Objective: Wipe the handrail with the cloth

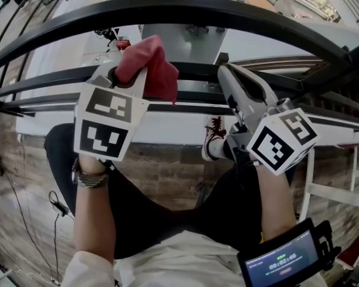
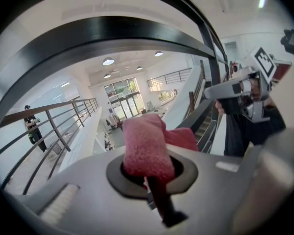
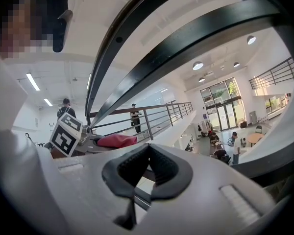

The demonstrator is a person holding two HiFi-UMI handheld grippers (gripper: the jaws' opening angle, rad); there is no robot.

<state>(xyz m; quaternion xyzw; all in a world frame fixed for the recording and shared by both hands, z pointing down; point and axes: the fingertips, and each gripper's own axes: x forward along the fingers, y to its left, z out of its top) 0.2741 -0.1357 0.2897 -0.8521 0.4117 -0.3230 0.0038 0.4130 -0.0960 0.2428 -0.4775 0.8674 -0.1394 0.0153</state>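
Note:
The black handrail (image 1: 179, 8) arcs across the top of the head view, above both grippers. My left gripper (image 1: 131, 75) is shut on a red cloth (image 1: 151, 64), which bunches out past its jaws just below the rail and in front of a lower bar (image 1: 191, 72). From the left gripper view the cloth (image 2: 144, 148) fills the jaws, with the handrail (image 2: 88, 38) overhead. My right gripper (image 1: 225, 72) points at the lower bar to the right of the cloth. Its jaws (image 3: 147, 170) stand shut with nothing in them, under the handrail (image 3: 186, 43).
Beyond the railing is a drop to a lower floor with tables and people (image 3: 233, 146). Two people (image 3: 134, 115) stand at a far balcony railing. My shoe (image 1: 214, 139) and legs stand on the wooden floor (image 1: 167, 172). A screen device (image 1: 281, 260) is strapped on the right forearm.

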